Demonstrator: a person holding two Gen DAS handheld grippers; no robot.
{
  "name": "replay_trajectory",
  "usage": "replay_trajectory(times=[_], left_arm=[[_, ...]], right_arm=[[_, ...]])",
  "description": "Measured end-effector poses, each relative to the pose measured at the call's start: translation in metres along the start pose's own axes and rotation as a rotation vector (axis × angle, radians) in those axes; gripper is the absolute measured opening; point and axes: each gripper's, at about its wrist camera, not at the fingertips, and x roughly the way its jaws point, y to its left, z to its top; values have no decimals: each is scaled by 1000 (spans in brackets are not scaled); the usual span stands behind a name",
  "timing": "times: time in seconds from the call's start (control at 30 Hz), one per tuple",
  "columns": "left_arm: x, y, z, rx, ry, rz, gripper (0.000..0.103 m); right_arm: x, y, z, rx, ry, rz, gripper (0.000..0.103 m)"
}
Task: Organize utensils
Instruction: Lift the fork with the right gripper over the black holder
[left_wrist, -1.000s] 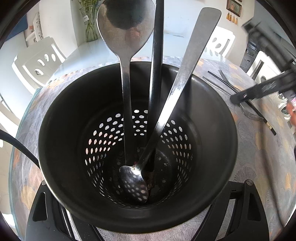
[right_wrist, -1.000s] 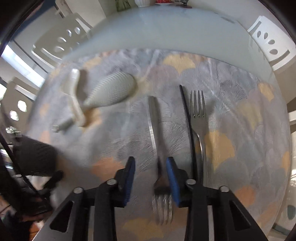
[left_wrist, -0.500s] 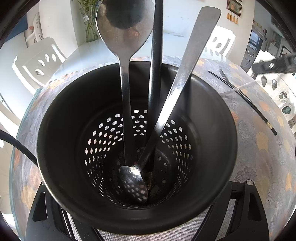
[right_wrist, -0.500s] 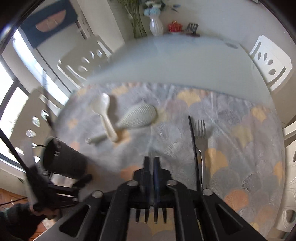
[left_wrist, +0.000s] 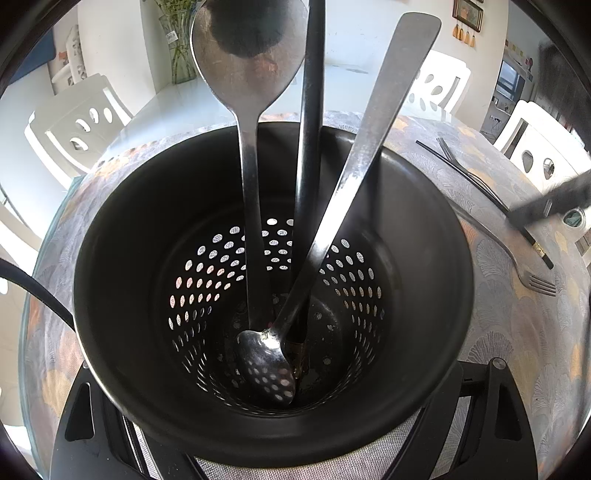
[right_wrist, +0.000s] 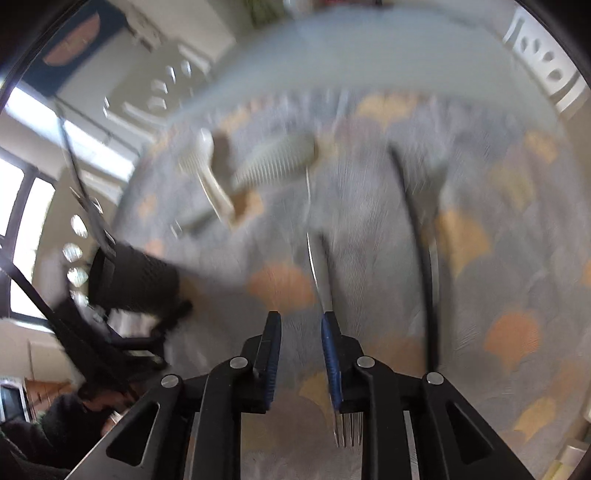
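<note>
My left gripper (left_wrist: 291, 458) is shut on the black perforated utensil holder (left_wrist: 110, 295), tilted toward the camera. Inside stand a large steel spoon (left_wrist: 247, 74), a black handle (left_wrist: 310, 110) and a small steel spoon (left_wrist: 369, 140) with its bowl down. My right gripper (right_wrist: 301, 354) is open over the patterned tablecloth; a fork (right_wrist: 325, 280) lies under its right finger (right_wrist: 330, 363), tines (right_wrist: 347, 430) toward the camera. The holder shows in the blurred right wrist view (right_wrist: 133, 284). A black chopstick (right_wrist: 417, 236) lies to the right.
A white ribbed rice paddle (right_wrist: 280, 158) and a white spoon (right_wrist: 210, 173) lie further back on the cloth. In the left wrist view a fork (left_wrist: 517, 266) and a black chopstick (left_wrist: 476, 188) lie to the right. White chairs (left_wrist: 77, 122) ring the table.
My right gripper was shut on the fork and lifted half a second ago; now it is open, low over the cloth, with the fork lying below. The left gripper and holder have stayed still.
</note>
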Motion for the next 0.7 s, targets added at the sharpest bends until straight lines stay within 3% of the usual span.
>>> replay_trajectory(times=[0.07, 0.1, 0.17, 0.2, 0.27, 0.33, 0.37, 0.4, 0.43, 0.47, 0.57, 0.7], left_arm=[[0, 0, 0, 0, 0, 0, 88], [0, 0, 0, 0, 0, 0, 88], [0, 0, 0, 0, 0, 0, 88], [0, 0, 0, 0, 0, 0, 88], [0, 0, 0, 0, 0, 1, 88], [0, 0, 0, 0, 0, 0, 88], [0, 0, 0, 0, 0, 0, 88], [0, 0, 0, 0, 0, 0, 88], [0, 0, 0, 0, 0, 0, 88], [0, 1, 0, 0, 0, 0, 88], [0, 1, 0, 1, 0, 0, 88], [0, 1, 0, 1, 0, -1, 88]], right_arm=[[21, 1, -2, -24, 66, -33, 22], [19, 5, -3, -48, 28, -41, 40], [25, 11, 2, -90, 26, -177, 57], [31, 12, 4, -106, 44, -245, 57], [38, 16, 4, -153, 73, -275, 57], [40, 21, 1, -200, 79, -292, 52], [40, 23, 0, -216, 77, -290, 40], [39, 25, -1, -229, 75, -274, 22], [38, 28, -2, -241, 75, -269, 10], [38, 30, -2, -247, 79, -269, 5], [35, 27, 1, -191, 85, -203, 5], [-6, 15, 0, -81, -40, 81, 5]])
